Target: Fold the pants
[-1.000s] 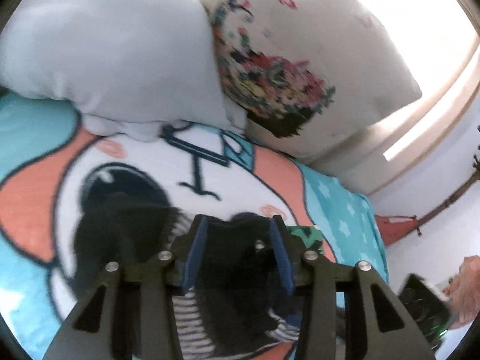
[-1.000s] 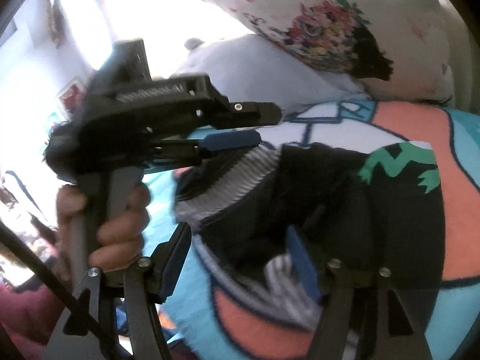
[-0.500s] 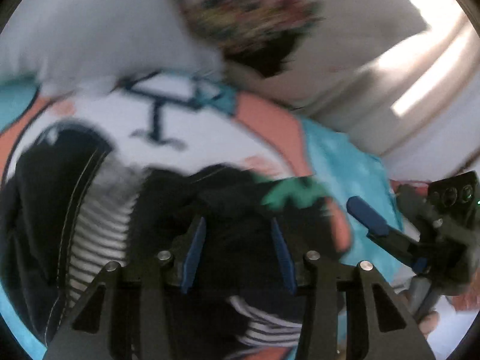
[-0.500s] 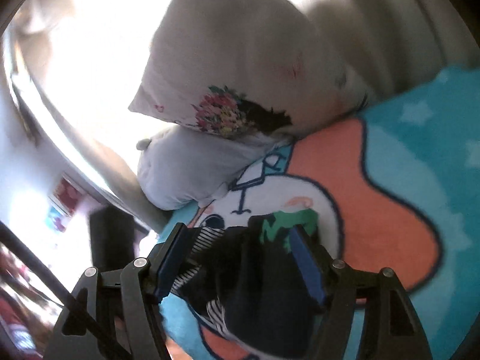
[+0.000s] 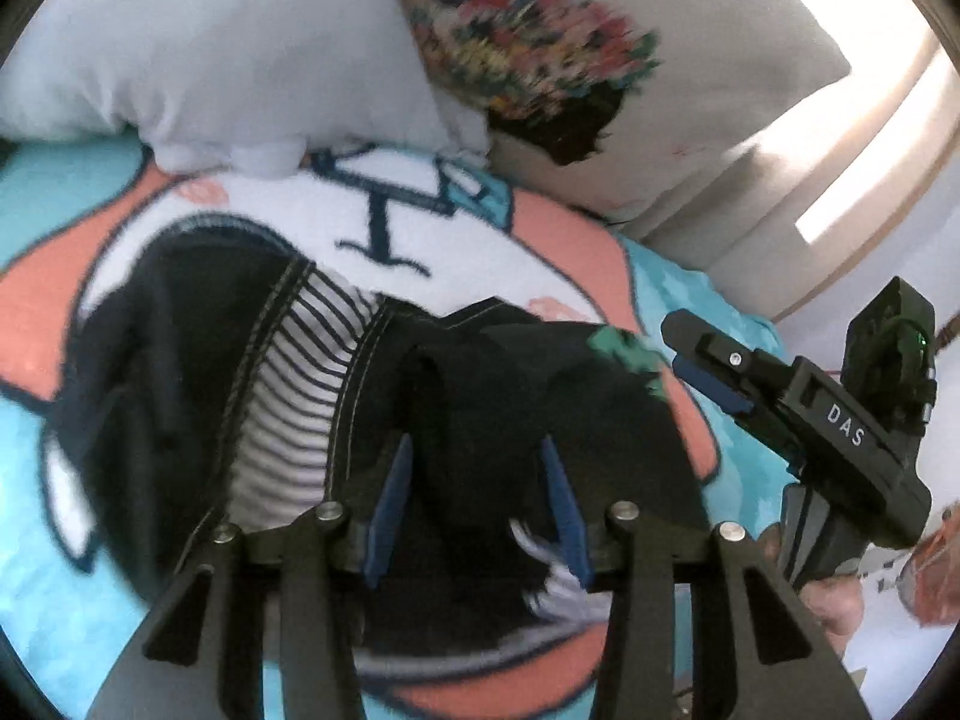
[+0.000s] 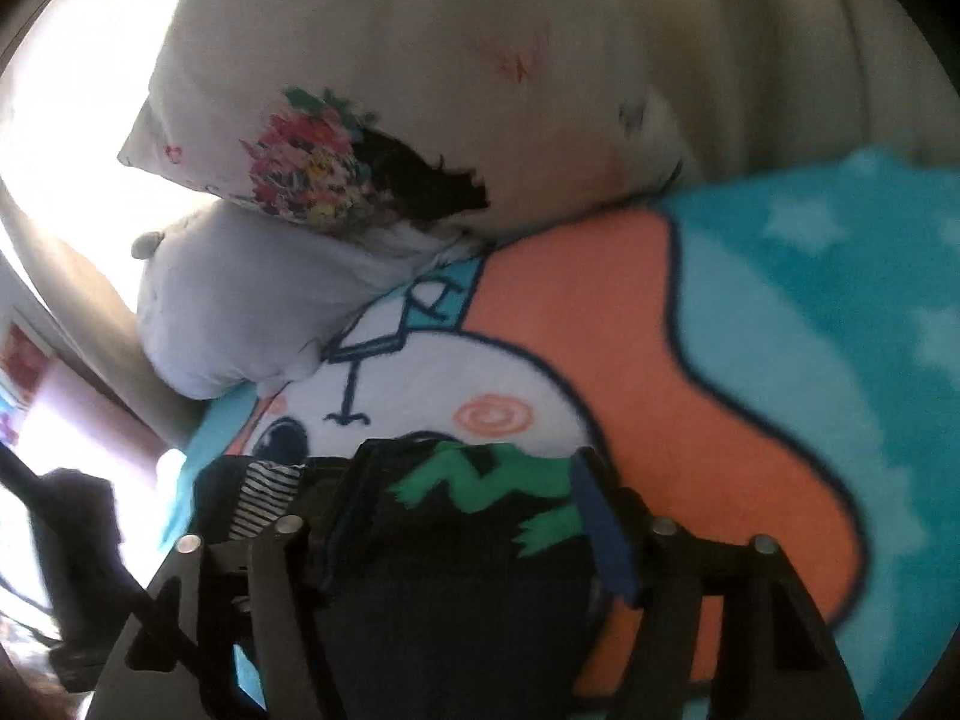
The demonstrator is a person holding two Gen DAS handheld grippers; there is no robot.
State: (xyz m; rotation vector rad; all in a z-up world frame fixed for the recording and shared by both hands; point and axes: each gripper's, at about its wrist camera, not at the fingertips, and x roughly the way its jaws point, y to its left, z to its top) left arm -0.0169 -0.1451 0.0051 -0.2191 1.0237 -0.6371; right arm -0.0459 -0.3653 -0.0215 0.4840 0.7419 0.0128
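Observation:
The dark pants (image 5: 474,420) lie bunched on the bed, with a black-and-white striped lining (image 5: 288,402) and a green print (image 5: 627,351). My left gripper (image 5: 474,468) is open just above the pants, its blue pads on either side of a dark fold. My right gripper (image 6: 474,498) is open over the end with the green print (image 6: 486,480). It also shows in the left wrist view (image 5: 714,372), at the right beside the pants.
The pants rest on a teal, orange and white cartoon blanket (image 6: 750,360). A grey pillow (image 5: 210,42) and a floral pillow (image 5: 600,60) lie at the head of the bed. A cream headboard (image 6: 750,60) rises behind them.
Both grippers have drawn back from the pants. The right gripper swung from close over the fabric to a higher, farther view. The left wrist view now shows more of the striped lining.

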